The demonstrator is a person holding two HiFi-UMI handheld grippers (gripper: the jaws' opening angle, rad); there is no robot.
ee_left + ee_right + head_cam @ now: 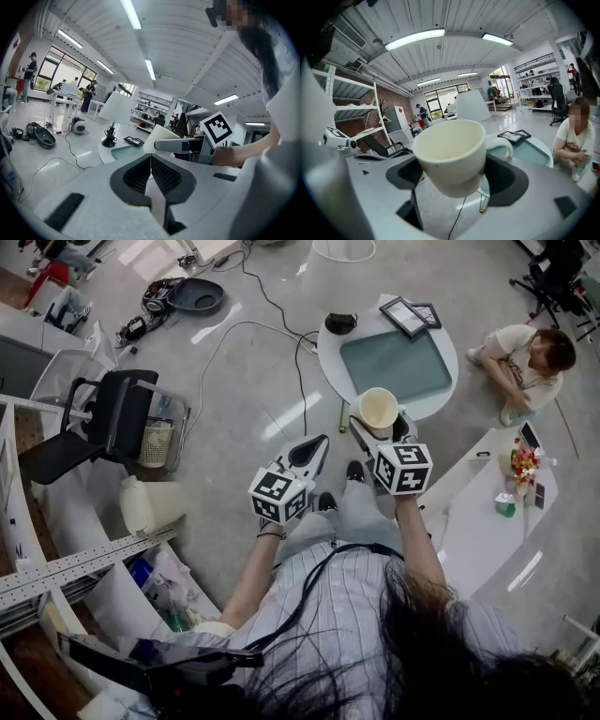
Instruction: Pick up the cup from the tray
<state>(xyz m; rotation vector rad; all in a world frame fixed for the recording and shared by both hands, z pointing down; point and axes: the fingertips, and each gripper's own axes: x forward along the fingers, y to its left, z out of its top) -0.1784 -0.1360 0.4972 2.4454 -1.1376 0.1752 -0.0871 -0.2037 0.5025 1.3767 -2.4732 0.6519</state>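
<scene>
Here the right gripper [454, 180] clenches the cream cup [450, 152] between its fingers, held up off the tray [394, 362], which lies just beyond the fingertips. The left gripper [151, 174] has its fingers pressed together on nothing.

Round white table [330, 360] — it carries a teal tray [394, 364] at its centre, two dark picture frames [411, 316] near the far edge and a small black object [340, 322] left of them. Glossy grey floor [253, 399] — black cables [272, 301] trail across it towards the table.
</scene>
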